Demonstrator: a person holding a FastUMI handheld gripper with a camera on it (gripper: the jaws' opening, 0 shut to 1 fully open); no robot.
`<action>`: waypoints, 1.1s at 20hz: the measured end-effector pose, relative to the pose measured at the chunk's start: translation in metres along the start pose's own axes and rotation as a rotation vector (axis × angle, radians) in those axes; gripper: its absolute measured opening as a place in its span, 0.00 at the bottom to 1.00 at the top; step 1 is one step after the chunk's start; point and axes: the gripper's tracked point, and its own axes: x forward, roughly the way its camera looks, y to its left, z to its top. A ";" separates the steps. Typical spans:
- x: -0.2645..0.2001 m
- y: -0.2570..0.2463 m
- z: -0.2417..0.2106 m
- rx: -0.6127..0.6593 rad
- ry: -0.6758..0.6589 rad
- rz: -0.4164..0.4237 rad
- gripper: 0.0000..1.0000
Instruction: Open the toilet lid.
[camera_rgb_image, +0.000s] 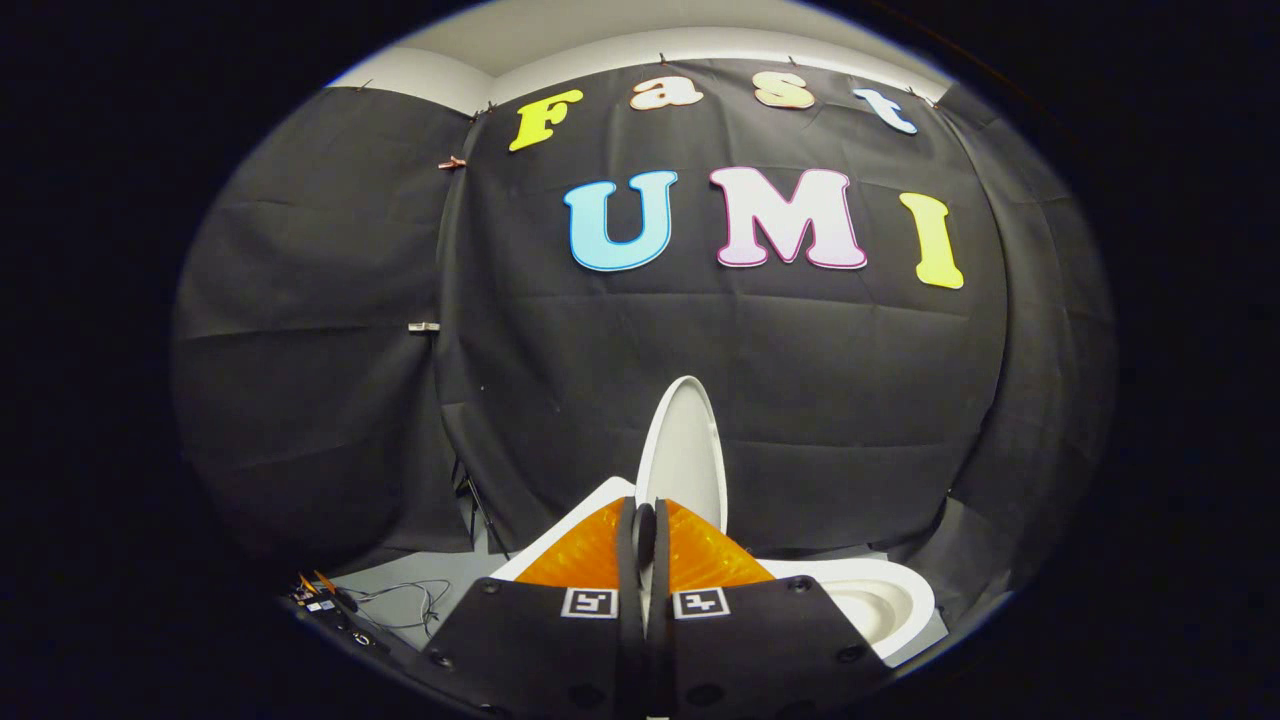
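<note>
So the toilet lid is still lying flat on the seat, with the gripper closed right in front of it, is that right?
Not quite. In the gripper view the lid stands raised, nearly upright, just beyond the gripper, not flat on the seat. The bowl lies open beside it. The gripper's fingers are indeed closed together, pinching the lid's edge.

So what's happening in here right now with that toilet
A person is working a handheld pair of tongs on a white toilet. The lid already stands raised, nearly upright, just beyond the tongs, seen almost edge-on. The two fingers sit close together with barely a gap, and nothing is visibly held between them. Beside them the toilet seat and bowl lie exposed. Some cables lie on the floor to the other side. The opening looks essentially done.
</note>
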 end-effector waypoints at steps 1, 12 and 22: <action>0.000 -0.001 0.002 -0.005 -0.002 -0.005 0.06; -0.044 -0.002 0.055 0.001 -0.106 0.058 1.00; -0.144 -0.055 0.136 -0.005 -0.208 0.027 1.00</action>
